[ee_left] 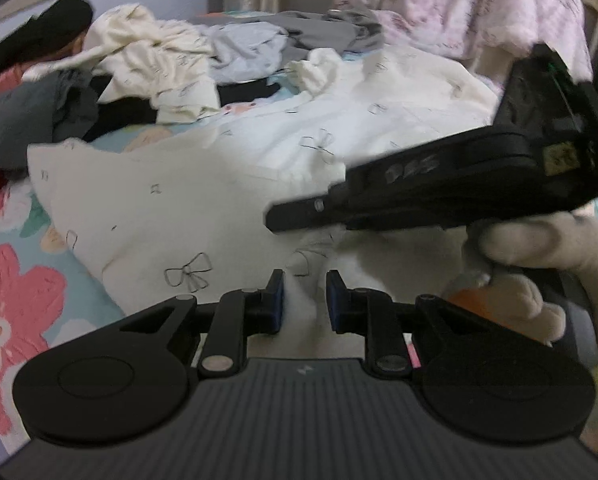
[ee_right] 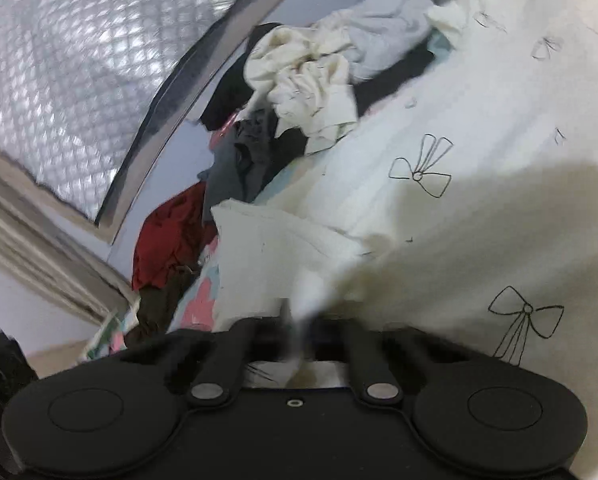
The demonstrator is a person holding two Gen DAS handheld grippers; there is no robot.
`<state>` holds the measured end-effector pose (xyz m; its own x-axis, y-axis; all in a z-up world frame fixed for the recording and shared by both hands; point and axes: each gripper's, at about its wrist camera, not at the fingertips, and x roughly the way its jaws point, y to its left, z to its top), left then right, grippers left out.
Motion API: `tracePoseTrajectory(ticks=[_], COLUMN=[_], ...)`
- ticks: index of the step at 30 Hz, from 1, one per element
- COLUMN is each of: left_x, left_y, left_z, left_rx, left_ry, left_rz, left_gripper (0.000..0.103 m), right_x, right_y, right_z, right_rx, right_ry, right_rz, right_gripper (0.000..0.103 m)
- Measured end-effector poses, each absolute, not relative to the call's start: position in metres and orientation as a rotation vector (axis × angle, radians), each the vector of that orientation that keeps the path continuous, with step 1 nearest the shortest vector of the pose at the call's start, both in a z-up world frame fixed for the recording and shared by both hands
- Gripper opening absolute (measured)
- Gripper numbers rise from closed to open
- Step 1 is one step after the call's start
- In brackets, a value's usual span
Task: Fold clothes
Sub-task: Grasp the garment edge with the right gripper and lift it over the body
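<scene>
Left gripper [ee_left: 305, 300] fingers clenched on cream bow-print cotton garment [ee_left: 203, 200] fold; right gripper [ee_right: 299, 332] fingers clamp its raised edge. Crumpled clothes pile [ee_left: 147, 64] crowds bed's far edge.

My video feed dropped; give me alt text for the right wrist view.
The right gripper is shut on a fold of the white bow-print garment spread over the bed. Crumpled clothes are heaped behind it.
</scene>
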<state>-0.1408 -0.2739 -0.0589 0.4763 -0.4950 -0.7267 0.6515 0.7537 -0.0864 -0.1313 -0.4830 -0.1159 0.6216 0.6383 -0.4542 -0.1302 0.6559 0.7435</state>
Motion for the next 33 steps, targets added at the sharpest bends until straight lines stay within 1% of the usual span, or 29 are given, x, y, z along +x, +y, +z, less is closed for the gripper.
tracePoseTrajectory(ticks=[4,6,7,8,10,15,20,28,30,31,33], left_x=[-0.150,-0.151,-0.151,-0.151,-0.150,-0.148,-0.148,-0.152,-0.151,-0.151,-0.151], left_y=[-0.285,-0.291,-0.294,-0.298,-0.304,-0.318,-0.336,-0.347,-0.349,-0.350,-0.353], left_z=[-0.056,-0.050,-0.047,-0.045,-0.042,-0.038,-0.040,-0.057,-0.059,-0.059,-0.060], left_rx=[0.274,0.273,0.271,0.271,0.265,0.255,0.262,0.303,0.318,0.332,0.359], left_ry=[0.774,0.761,0.753,0.748,0.752,0.761,0.771,0.816,0.820,0.816,0.812], left_rz=[-0.710,-0.725,-0.733,-0.736,-0.739,-0.761,-0.792,-0.782,-0.768,-0.761,-0.745], left_gripper=[0.022,0.028,0.034,0.043,0.051,0.054,0.063,0.064,0.066,0.070,0.071], right_x=[-0.142,-0.146,-0.148,-0.150,-0.156,-0.178,-0.201,-0.226,-0.230,-0.232,-0.235], right_y=[-0.483,-0.486,-0.489,-0.492,-0.503,-0.538,-0.578,-0.621,-0.625,-0.628,-0.635], right_z=[-0.098,-0.087,-0.081,-0.075,-0.067,-0.051,-0.037,-0.031,-0.024,-0.020,-0.013], right_rx=[0.603,0.563,0.537,0.511,0.485,0.462,0.440,0.451,0.428,0.418,0.392], right_ry=[0.706,0.669,0.651,0.633,0.598,0.554,0.535,0.522,0.495,0.478,0.452], right_rz=[0.477,0.475,0.468,0.460,0.437,0.378,0.269,0.117,0.107,0.096,0.076], right_gripper=[0.004,0.004,0.004,0.004,0.004,0.003,0.003,0.003,0.003,0.003,0.003])
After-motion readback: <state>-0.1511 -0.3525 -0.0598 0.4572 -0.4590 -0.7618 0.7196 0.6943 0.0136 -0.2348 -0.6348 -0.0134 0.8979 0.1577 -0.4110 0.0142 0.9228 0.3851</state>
